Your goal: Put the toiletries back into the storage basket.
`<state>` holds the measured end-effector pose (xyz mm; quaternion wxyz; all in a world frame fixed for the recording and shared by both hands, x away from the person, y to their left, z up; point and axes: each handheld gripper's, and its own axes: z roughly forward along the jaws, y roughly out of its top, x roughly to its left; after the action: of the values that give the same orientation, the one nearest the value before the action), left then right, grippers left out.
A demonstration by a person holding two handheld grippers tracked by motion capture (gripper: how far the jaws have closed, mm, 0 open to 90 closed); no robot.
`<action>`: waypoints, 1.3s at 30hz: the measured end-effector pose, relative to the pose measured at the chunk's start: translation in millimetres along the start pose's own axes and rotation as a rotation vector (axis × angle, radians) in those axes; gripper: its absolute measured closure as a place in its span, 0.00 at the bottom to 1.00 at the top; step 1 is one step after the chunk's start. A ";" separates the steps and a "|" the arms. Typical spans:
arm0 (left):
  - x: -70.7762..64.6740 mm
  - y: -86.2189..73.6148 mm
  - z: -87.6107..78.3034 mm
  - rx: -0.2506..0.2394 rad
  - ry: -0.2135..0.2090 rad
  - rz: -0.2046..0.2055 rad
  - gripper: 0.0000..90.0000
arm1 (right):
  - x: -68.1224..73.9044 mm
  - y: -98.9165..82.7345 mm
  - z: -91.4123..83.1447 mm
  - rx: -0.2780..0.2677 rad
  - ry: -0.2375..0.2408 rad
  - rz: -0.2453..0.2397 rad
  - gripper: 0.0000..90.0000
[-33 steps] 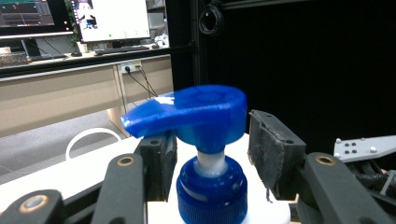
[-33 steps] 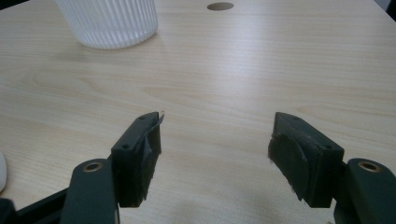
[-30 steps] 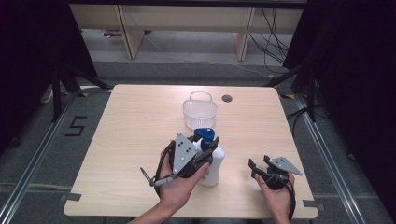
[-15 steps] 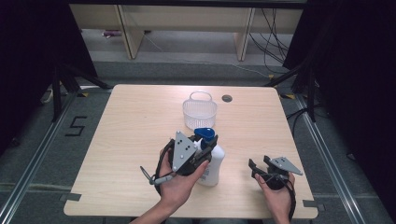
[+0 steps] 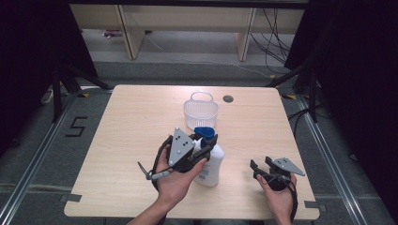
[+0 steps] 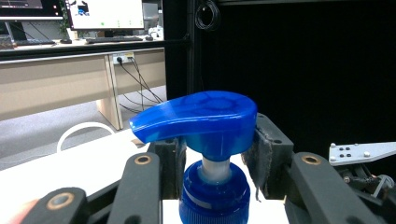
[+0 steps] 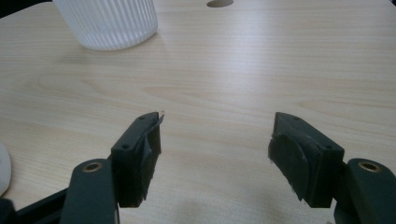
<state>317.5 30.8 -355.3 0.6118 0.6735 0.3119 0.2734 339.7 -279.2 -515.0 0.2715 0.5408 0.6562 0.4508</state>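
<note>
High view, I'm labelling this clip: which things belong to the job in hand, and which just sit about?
In the job:
pump bottle
blue pump head
left gripper, jaws around the pump neck

Just about:
clear basket
right gripper, open over bare table

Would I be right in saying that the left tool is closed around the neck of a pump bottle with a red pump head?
Not quite: the pump head is blue, as the left gripper view shows. The left tool does sit around the neck of the pump bottle.
</note>
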 end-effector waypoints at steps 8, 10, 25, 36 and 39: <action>6.0 8.8 -1.9 -0.021 -0.001 0.003 0.67 | 0.0 -0.2 -0.2 -0.003 0.001 0.002 0.38; 8.2 12.3 -2.8 -0.030 -0.001 0.002 0.67 | 0.0 -0.3 -1.0 -0.006 0.014 0.003 0.38; 29.9 31.9 -1.4 -0.074 0.024 0.006 0.67 | -1.3 -0.2 -2.5 -0.010 0.007 -0.009 0.38; 40.1 46.4 5.5 -0.092 0.038 -0.010 0.67 | 2.8 -0.6 -4.0 0.008 0.006 0.047 0.37; 43.1 49.6 8.4 -0.104 0.044 0.002 0.67 | 0.7 -0.6 -3.2 -0.002 0.005 0.021 0.37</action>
<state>356.3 55.0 -307.3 0.6386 0.6349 0.3101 0.3046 336.5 -279.5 -513.9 0.2654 0.5463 0.6507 0.4557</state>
